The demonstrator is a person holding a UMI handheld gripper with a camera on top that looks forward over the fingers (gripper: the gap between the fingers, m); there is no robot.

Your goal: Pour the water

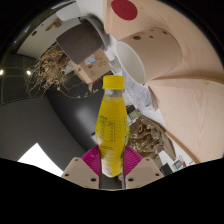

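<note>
A clear plastic bottle [111, 125] with a yellow cap, a label and yellow liquid stands upright between my fingers. Both magenta pads [92, 160] press on its lower body, one at each side. My gripper [111, 165] is shut on the bottle and holds it above the dark surface. Its base is hidden between the fingers. No cup or other vessel for pouring shows clearly.
A dark table surface [40, 120] lies below to the left. A pale wooden curved piece [175, 60] with a red disc [124, 8] rises at the right. A brown box [80, 42] and tangled wicker things [52, 68] lie beyond. A white sheet [42, 160] lies near the left finger.
</note>
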